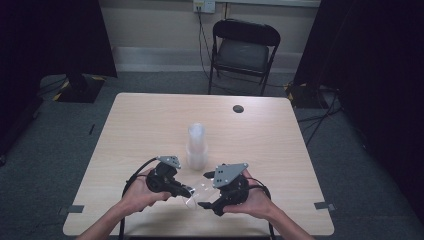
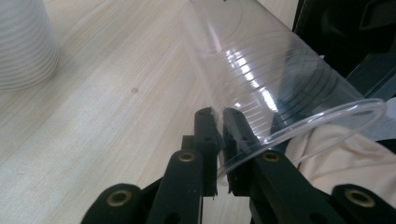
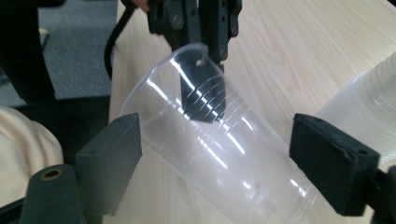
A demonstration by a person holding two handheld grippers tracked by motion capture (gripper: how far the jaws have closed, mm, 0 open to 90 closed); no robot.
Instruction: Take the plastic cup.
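Pinching the rim of a clear plastic cup [image 2: 261, 84], the left hand-held gripper [image 1: 186, 192] has its two black jaws closed on the thin wall, one jaw inside the mouth and one outside, as the left gripper view shows. The cup lies tilted on its side between the two tools, low over the counter [image 1: 150, 125], at about the 6 o'clock part of the counter in the high view; whether it touches the surface cannot be told. Its mouth points toward the left hand-held gripper and its base toward the right one.

The right hand-held gripper [image 1: 206, 190] sits just beside the cup at its 3 o'clock side in the high view. Its jaws stand wide apart on either side of the cup body in the right gripper view [image 3: 219, 154], and neither pad presses on the plastic; it grips nothing. The person's left hand [image 1: 137, 196] and right hand [image 1: 257, 202] hold the two tools, forearms entering from the 6 o'clock edge.

A stack of clear cups [image 1: 196, 145] stands upright near the counter's centre, at 12 o'clock from the held cup and apart from it. A small dark round disc [image 1: 238, 108] lies near the counter's far edge at about 1 o'clock. A folding chair [image 1: 244, 52] stands on the floor beyond the counter at 12 o'clock.
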